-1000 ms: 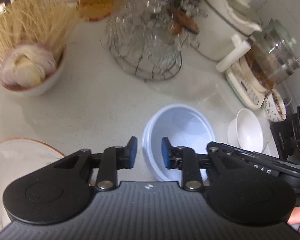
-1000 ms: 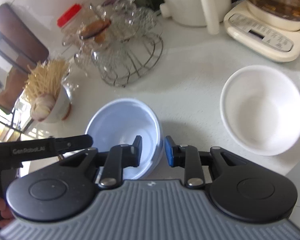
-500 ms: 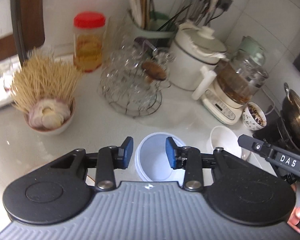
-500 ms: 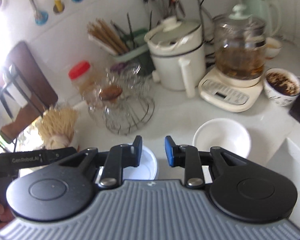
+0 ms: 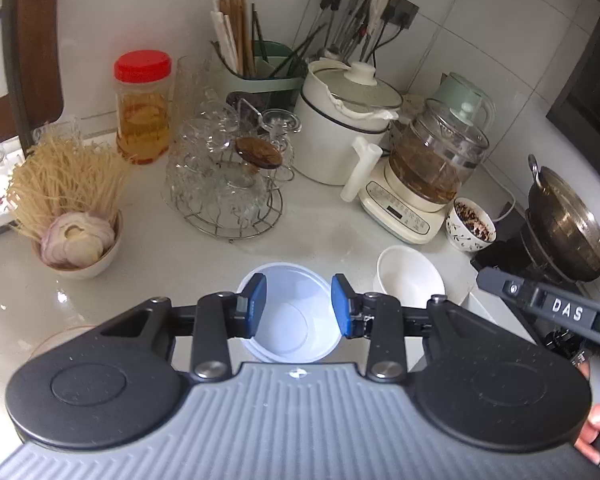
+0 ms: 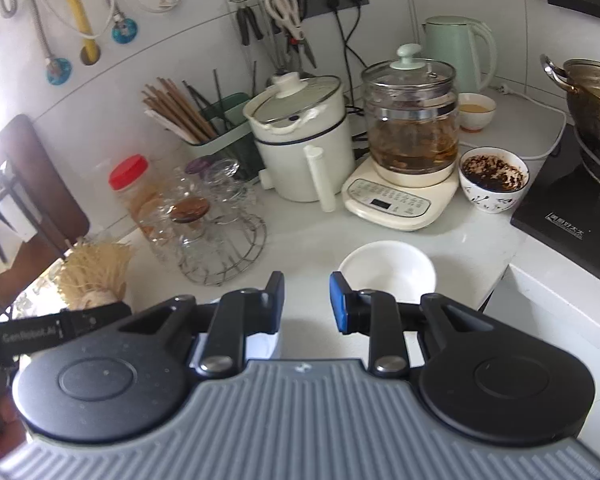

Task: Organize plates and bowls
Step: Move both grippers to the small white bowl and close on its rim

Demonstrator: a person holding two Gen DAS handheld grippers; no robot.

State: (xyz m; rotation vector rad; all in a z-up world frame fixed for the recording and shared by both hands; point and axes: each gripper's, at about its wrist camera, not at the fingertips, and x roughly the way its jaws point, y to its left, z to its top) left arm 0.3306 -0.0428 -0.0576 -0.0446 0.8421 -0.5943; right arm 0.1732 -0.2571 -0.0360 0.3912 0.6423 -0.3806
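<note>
A pale blue bowl (image 5: 290, 320) stands empty on the white counter (image 5: 172, 256), with an empty white bowl (image 5: 410, 280) just to its right. At the lower left a brown-rimmed plate (image 5: 56, 340) peeks out from under the gripper body. My left gripper (image 5: 298, 306) hovers open above the blue bowl, nothing between its blue pads. My right gripper (image 6: 306, 300) is open too, high over the counter, with the white bowl (image 6: 388, 270) just right of its gap. In the right wrist view its left finger hides most of the blue bowl (image 6: 260, 344).
Behind the bowls are a wire rack of glass cups (image 5: 228, 184), a bowl of noodles and garlic (image 5: 76, 236), a red-lidded jar (image 5: 142, 108), a white pot (image 5: 348, 128), a glass kettle (image 5: 432, 168) and a patterned bowl (image 6: 494, 178). A wok (image 6: 596, 96) sits on the hob at right.
Both grippers have risen and tilted up away from the bowls, so the bowls look smaller and the back wall shows. The left jaws stand slightly wider.
</note>
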